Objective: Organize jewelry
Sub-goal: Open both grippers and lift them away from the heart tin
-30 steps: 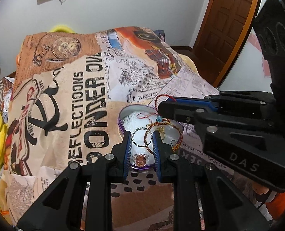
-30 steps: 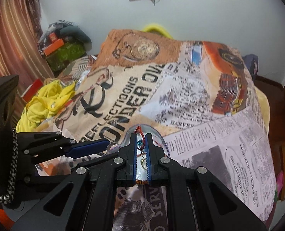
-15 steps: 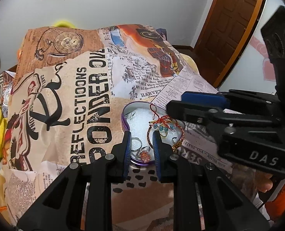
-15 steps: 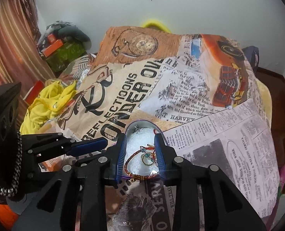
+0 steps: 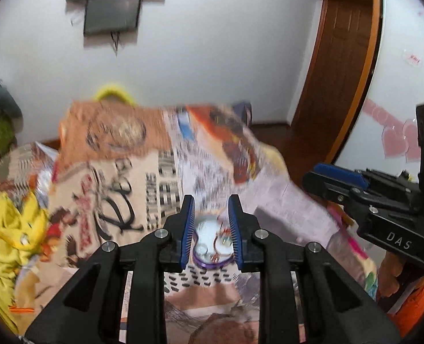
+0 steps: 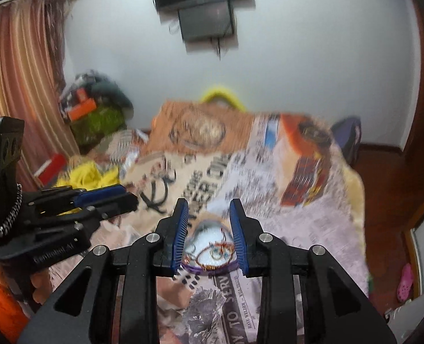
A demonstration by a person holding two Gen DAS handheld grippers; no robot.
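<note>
A small round purple-rimmed tin [image 5: 209, 264] [image 6: 209, 269] with white padding sits on the bed. It holds a red-and-gold bracelet [image 5: 222, 242] [image 6: 216, 255] and rings [image 5: 202, 248]. My left gripper [image 5: 211, 223] is open and empty, raised back from the tin. My right gripper [image 6: 208, 226] is open and empty, also back above the tin. Each gripper shows at the side of the other's view, the right gripper in the left wrist view [image 5: 338, 182] and the left gripper in the right wrist view [image 6: 106, 197]. Both views are motion-blurred.
The bed carries a newspaper-print cover [image 5: 143, 172] [image 6: 298, 218]. Yellow cloth [image 5: 8, 238] [image 6: 88, 176] lies at its left. A wooden door [image 5: 341, 66] stands at the right, a curtain [image 6: 19, 91] at the left, and a wall-mounted screen [image 6: 203, 0] behind.
The right gripper opened and released the red-and-gold bracelet into the tin. Both grippers then pulled back and tilted upward, so the tin looks smaller and the wall fills the view.
</note>
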